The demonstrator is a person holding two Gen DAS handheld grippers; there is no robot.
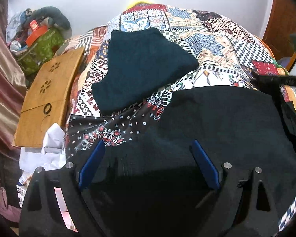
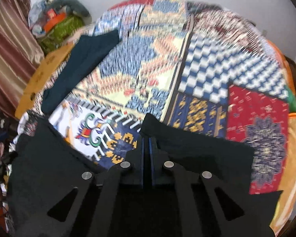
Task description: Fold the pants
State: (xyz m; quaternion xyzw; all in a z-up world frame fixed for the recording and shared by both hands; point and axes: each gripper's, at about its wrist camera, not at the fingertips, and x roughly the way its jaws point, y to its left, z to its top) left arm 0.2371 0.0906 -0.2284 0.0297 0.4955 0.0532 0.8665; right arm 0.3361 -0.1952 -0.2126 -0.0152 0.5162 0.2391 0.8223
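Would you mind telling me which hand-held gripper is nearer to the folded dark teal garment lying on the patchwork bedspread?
Left, probably. The left hand-held gripper hangs open over the black pants, just short of the teal garment. The right hand-held gripper, shut, sits farther off to its right.

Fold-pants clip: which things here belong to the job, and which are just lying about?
Job: black pants; left gripper, open over them; right gripper, shut at the pants' edge.

Lying about: dark folded garment; patchwork bedspread; wooden board; green bag; curtain.
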